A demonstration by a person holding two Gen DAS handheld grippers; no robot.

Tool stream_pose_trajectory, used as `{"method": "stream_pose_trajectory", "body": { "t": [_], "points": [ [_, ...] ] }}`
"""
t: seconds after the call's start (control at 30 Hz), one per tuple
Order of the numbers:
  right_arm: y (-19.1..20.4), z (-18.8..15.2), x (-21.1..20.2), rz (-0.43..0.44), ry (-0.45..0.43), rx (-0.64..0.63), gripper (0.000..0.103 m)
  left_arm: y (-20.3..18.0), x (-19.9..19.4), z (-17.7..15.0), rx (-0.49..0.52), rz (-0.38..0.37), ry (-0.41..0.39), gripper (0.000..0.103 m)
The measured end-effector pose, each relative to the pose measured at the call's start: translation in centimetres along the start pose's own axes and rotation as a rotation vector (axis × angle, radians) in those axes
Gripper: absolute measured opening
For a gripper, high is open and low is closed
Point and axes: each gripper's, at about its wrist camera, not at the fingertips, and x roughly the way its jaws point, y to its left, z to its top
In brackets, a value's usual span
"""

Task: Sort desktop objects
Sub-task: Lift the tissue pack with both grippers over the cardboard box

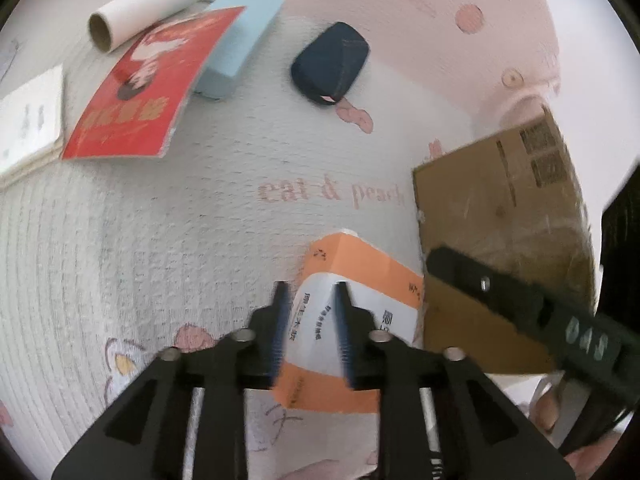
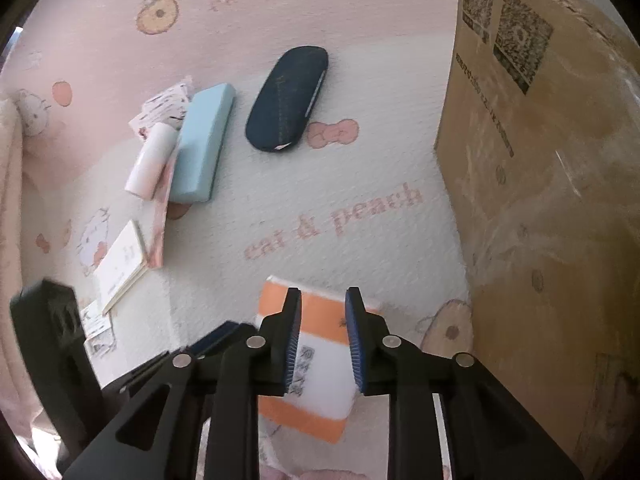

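An orange-and-white tissue pack (image 1: 360, 280) (image 2: 320, 316) lies on the cat-and-peach cloth close in front of both grippers. My left gripper (image 1: 313, 320) is open and hangs over the pack's left part, with the white label showing in the gap. Its dark body (image 2: 52, 344) appears at the left of the right wrist view. My right gripper (image 2: 325, 332) is open too, its blue pads (image 2: 294, 340) over the pack's middle. In the left wrist view its black body (image 1: 520, 300) crosses in front of the cardboard box. Whether any finger touches the pack is unclear.
A tall cardboard box (image 1: 500, 200) (image 2: 540, 200) stands right beside the pack. Farther off lie a dark blue glasses case (image 1: 330, 62) (image 2: 288, 98), a light blue case (image 1: 236, 40) (image 2: 200, 140), a red booklet (image 1: 136, 92), a white roll (image 1: 140, 10) (image 2: 150, 160) and a white notebook (image 2: 120, 268).
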Motion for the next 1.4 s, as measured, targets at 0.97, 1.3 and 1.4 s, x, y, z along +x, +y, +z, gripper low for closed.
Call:
{"method": "stream_pose_trajectory", "body": {
  "t": [0.97, 1.3, 1.4],
  "points": [
    [-2.3, -5.4, 2.8, 0.018, 0.062, 0.102, 0.039, 1.9, 0.4, -1.2, 0.035, -0.077, 0.036, 0.034],
    [0.1, -3.5, 4.2, 0.119, -0.033, -0.001, 0.033, 1.3, -1.0, -1.9, 0.106, -0.015, 0.002, 0.026],
    [0.7, -2.6, 4.4, 0.162, -0.053, -0.037, 0.033, 2.6, -1.2, -2.0, 0.037, -0.045, 0.009, 0.026]
  ]
}}
